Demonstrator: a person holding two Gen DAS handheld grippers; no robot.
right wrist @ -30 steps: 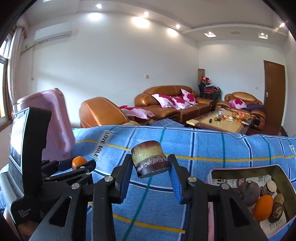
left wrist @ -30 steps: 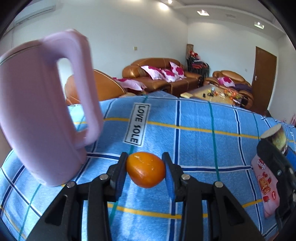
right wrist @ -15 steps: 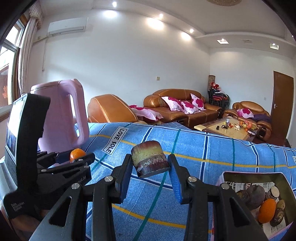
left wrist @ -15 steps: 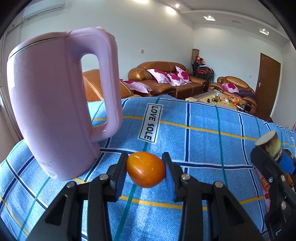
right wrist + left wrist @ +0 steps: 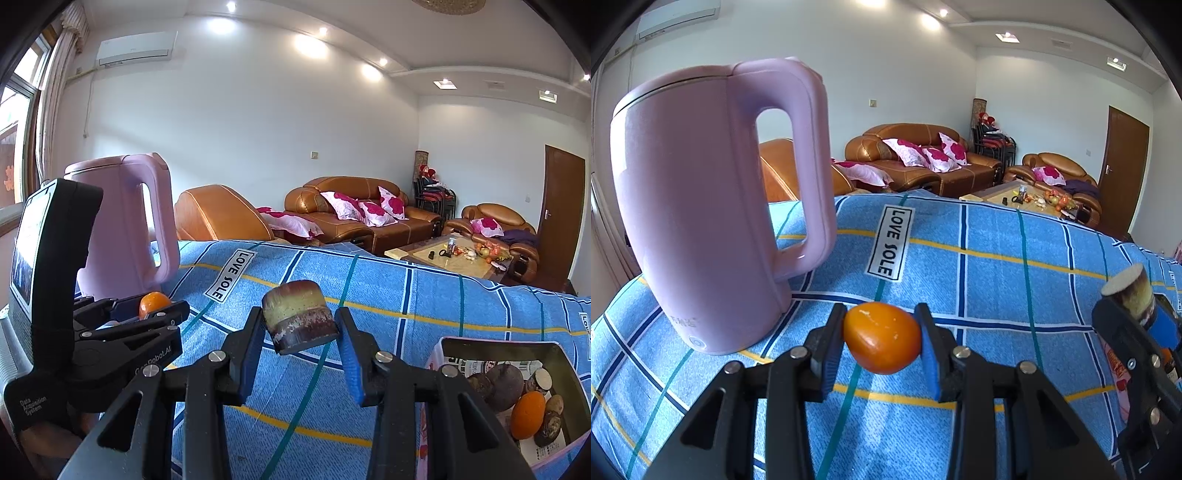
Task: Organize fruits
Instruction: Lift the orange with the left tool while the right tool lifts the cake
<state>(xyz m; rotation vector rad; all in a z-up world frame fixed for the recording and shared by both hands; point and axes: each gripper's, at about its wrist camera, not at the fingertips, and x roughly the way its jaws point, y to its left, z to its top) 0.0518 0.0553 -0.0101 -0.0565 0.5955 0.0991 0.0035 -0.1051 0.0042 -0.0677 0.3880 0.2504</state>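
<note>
My left gripper (image 5: 882,343) is shut on a small orange fruit (image 5: 882,341) and holds it above the blue plaid cloth (image 5: 990,280). It also shows at the left of the right wrist view (image 5: 153,306) with the orange fruit (image 5: 153,301) in it. My right gripper (image 5: 300,328) is shut on a short cut piece of sugarcane (image 5: 300,319), purple-brown and yellow. That piece shows at the right edge of the left wrist view (image 5: 1132,293). An open box (image 5: 569,363) at lower right holds several fruits, among them an orange (image 5: 529,410).
A tall pink electric kettle (image 5: 701,206) stands on the cloth at the left, close to my left gripper; it also shows in the right wrist view (image 5: 122,225). A "LOVE SOLE" label (image 5: 892,243) lies on the cloth. Sofas and a coffee table stand beyond.
Both views have tilted up and drawn back, so the kettle now stands upright and fuller in view. Both grippers keep their hold on the orange fruit and the sugarcane piece.
</note>
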